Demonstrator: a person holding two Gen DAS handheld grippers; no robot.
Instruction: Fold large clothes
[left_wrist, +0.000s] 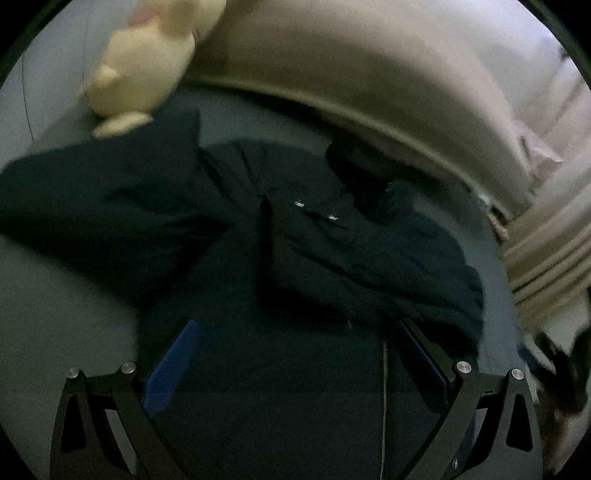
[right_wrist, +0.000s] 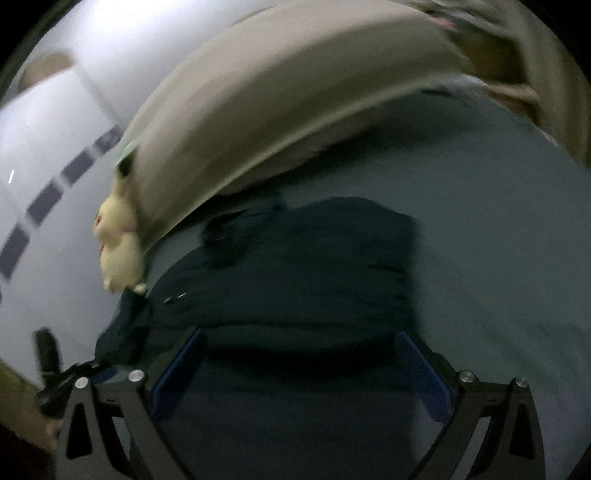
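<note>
A large dark navy jacket (left_wrist: 295, 240) lies spread on a grey-blue bed sheet (left_wrist: 55, 314), one sleeve reaching out to the left and the other folded across its front. My left gripper (left_wrist: 295, 332) hovers over the jacket's lower part with its blue-padded jaws wide apart and nothing pinched between them. In the right wrist view the same jacket (right_wrist: 295, 277) appears as a bulky folded mass. My right gripper (right_wrist: 301, 339) is open above its near edge, nothing between the pads. Both views are blurred by motion.
A beige padded headboard (left_wrist: 351, 74) curves behind the bed. A cream plush toy (left_wrist: 140, 70) rests at the jacket's far left corner, also the plush toy (right_wrist: 118, 251). Bare sheet (right_wrist: 498, 258) lies to the jacket's right. The other black gripper (right_wrist: 51, 369) shows at lower left.
</note>
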